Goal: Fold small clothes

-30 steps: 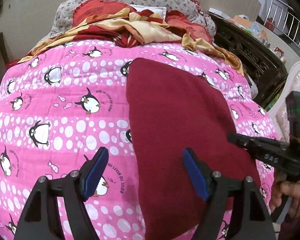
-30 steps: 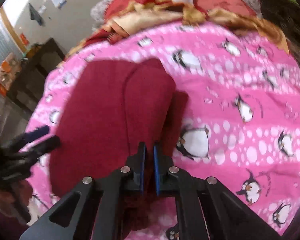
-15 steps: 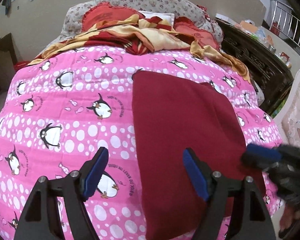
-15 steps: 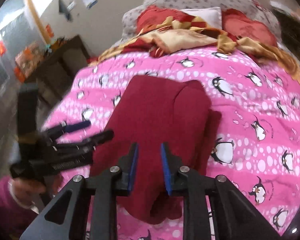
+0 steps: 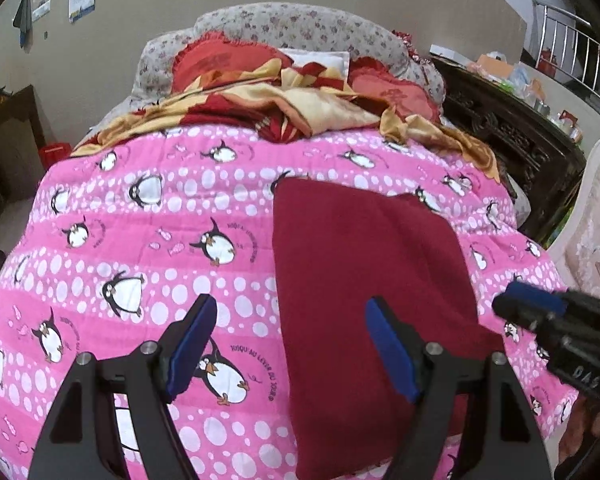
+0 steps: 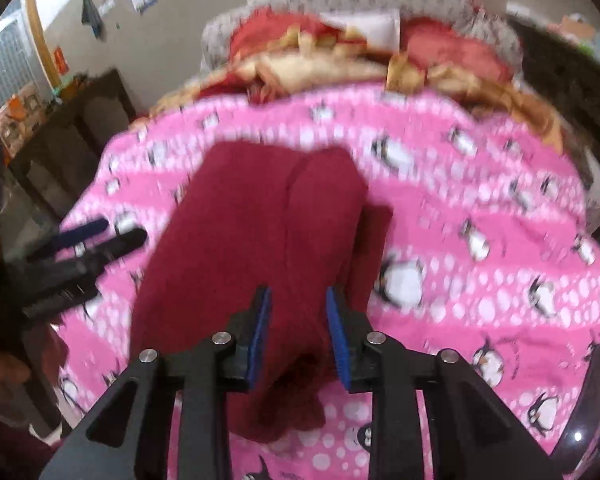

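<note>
On top of the pink penguin-print quilt (image 5: 148, 264): dark red, partly folded knit garment (image 5: 364, 264), lying flat toward the quilt's right side, one long panel already turned over along its right half, visible as a lengthwise ridge in the right wrist view (image 6: 260, 240); near hem somewhat bunched and rumpled at the quilt's front edge.

Left black gripper with blue pads (image 5: 292, 344): spread wide, holding nothing, hovering above the garment's left edge, one pad over bare quilt, the other over red cloth. Right black gripper with blue pads (image 6: 298, 332): parted, nothing clamped, poised above the rumpled near hem; picture blurred, so contact with the cloth not certain.

Probably between folds, next step likely a crosswise fold bringing the near hem up to the far edge. For a tidy result: lower each gripper onto a near corner, left at the left edge, right at the folded right edge; pinch through all layers, not the top one only; lift both together and level; carry forward evenly so the lengthwise panel does not slip open; lay corners on corners before letting go. Worth smoothing the bunched hem first; soft knit likely to sag and drag between two grip points. Care also against catching the quilt beneath.
</note>
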The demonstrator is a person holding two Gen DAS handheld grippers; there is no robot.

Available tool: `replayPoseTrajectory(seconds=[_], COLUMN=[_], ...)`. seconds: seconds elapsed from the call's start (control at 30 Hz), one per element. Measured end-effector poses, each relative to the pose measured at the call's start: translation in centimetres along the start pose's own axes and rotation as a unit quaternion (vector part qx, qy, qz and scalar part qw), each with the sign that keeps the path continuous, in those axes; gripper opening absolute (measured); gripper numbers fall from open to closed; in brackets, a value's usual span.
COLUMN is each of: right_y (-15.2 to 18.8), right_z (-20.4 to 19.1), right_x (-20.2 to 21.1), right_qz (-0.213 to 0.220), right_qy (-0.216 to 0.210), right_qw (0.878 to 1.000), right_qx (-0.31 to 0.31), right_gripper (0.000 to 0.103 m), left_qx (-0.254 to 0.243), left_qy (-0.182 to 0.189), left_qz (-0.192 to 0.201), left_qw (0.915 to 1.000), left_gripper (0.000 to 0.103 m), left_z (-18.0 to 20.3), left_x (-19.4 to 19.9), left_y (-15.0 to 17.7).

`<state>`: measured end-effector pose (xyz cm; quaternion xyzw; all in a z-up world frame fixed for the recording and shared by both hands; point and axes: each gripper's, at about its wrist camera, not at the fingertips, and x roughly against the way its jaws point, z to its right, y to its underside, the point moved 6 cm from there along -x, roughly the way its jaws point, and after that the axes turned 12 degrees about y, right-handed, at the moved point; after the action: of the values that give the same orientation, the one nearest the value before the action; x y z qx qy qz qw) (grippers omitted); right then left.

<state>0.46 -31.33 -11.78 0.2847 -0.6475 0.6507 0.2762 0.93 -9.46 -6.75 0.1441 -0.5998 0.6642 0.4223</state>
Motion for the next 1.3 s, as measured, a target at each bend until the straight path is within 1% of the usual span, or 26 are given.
replayPoseTrajectory(seconds=[0.03, 0.07, 0.17, 0.27, 0.4, 0.73, 0.9, 1.3], right_y=[-0.3, -0.7, -1.6, -1.9, -1.5, -1.2, -1.0, -0.8], right_z=[-0.1, -0.2, -0.7, -0.8, -0.9, -0.8, -0.8, -0.5], right_x=[0.4, 0.7, 1.4, 1.4, 0.8, -0.1, -0.5, -1.2], right_qz=[0.010, 0.018, 0.035, 0.039, 0.028, 0.017, 0.011, 0.002], right_qy=[0.003, 0.009, 0.018, 0.026, 0.034, 0.045, 0.043, 0.046], right_qw=[1.000, 1.000, 0.999, 0.999, 0.999, 0.999, 0.999, 0.999], right_qx=[-0.001, -0.001, -0.003, -0.005, -0.004, -0.007, -0.006, -0.007], right_gripper=[0.036, 0.041, 0.045, 0.047, 0.052, 0.053, 0.053, 0.053], left_qx=[-0.002, -0.003, -0.004, -0.005, -0.009, -0.001, 0.002, -0.003], left_qy=[0.000, -0.002, -0.002, -0.002, -0.005, -0.004, -0.004, -0.005], left_qz=[0.003, 0.009, 0.024, 0.030, 0.032, 0.026, 0.020, 0.014], left_qw=[1.0000, 1.0000, 0.9997, 0.9995, 0.9994, 0.9997, 0.9998, 0.9999], left_gripper=[0.081, 0.081, 0.081, 0.081, 0.081, 0.081, 0.081, 0.081], left_z=[0.2, 0.3, 0.5, 0.6, 0.6, 0.1, -0.1, 0.3], left_x=[0.3, 0.6, 1.4, 1.8, 2.0, 1.5, 1.1, 0.5], left_y=[-0.2, -0.4, -0.8, -1.0, -0.9, -0.5, -0.3, -0.2])
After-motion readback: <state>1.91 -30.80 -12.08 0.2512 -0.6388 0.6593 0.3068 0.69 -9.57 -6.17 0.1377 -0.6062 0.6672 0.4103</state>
